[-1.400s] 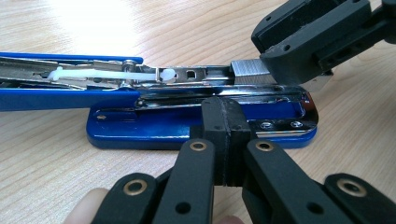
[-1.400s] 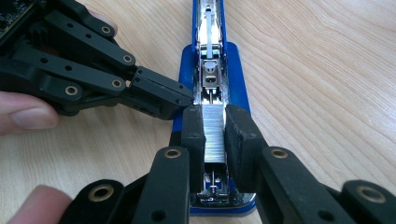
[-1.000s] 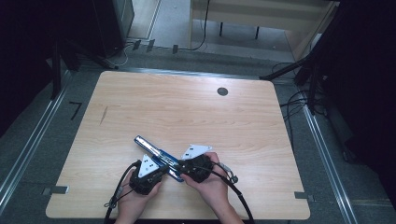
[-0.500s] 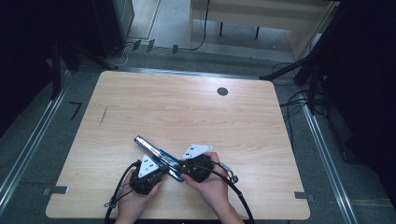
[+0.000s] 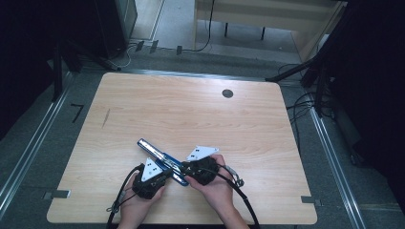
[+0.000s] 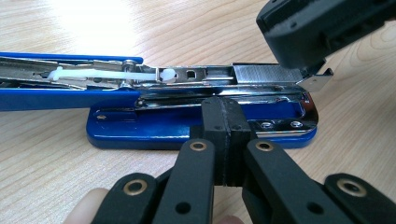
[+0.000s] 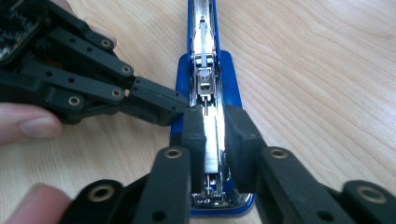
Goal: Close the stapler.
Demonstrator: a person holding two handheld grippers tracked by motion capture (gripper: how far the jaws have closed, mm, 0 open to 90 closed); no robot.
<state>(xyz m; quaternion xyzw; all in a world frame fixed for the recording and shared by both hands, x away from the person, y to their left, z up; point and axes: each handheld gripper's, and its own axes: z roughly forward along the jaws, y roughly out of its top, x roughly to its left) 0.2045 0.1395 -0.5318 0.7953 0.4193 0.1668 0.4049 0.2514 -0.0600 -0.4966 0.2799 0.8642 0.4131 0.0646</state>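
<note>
While the wooden table point(image 5: 191, 109) lies as it did a second ago, the blue stapler point(image 5: 153, 149) rests on its near half, just ahead of the person's hands, swung open so that its top arm stretches flat away from the base; neither hand has shifted over that second, and the stapler has not moved either. The left gripper point(image 6: 225, 116) has its jaws pressed together with nothing between them, the joined tips set against the side of the stapler's point(image 6: 140, 126) base, seemingly bracing it; the right gripper point(image 7: 212, 126) straddles the metal magazine of the stapler point(image 7: 205, 70) from above, a jaw on each flank, pinching it. Those right jaws have just been closing a little further, with the magazine between them; that is the one change, and it suggests the grip is being firmed up, probably to seat or free the strip of staples point(image 6: 266, 73) lying in the front of the channel.
</note>
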